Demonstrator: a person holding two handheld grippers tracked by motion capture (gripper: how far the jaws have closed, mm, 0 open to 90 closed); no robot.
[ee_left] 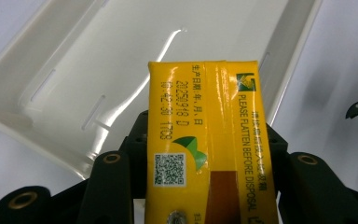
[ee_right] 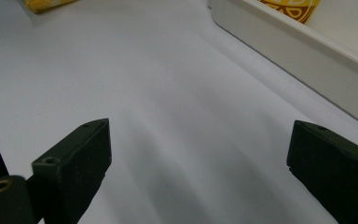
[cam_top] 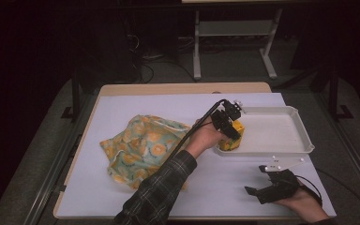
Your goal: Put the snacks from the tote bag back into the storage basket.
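A yellow drink carton [cam_top: 233,139] with printed text and a QR code is clamped between the jaws of my left gripper [cam_top: 229,124], which is shut on its sides. It hangs over the near left corner of a white plastic tray [cam_top: 274,131]. In the left gripper view the carton [ee_left: 205,140] stands up between the jaws of the left gripper [ee_left: 209,186], with the tray [ee_left: 98,60] beneath it. My right gripper [cam_top: 255,179] rests low near the table's front right, open and holding nothing. The right gripper view has its jaws [ee_right: 200,158] wide apart over the white sheet.
A floral yellow and green cloth bag [cam_top: 140,147] lies crumpled at the table's left centre. The tray wall [ee_right: 298,46] runs along the right of the right gripper view. The table is covered by a white sheet [cam_top: 225,187], and dark floor with a metal stand lies beyond.
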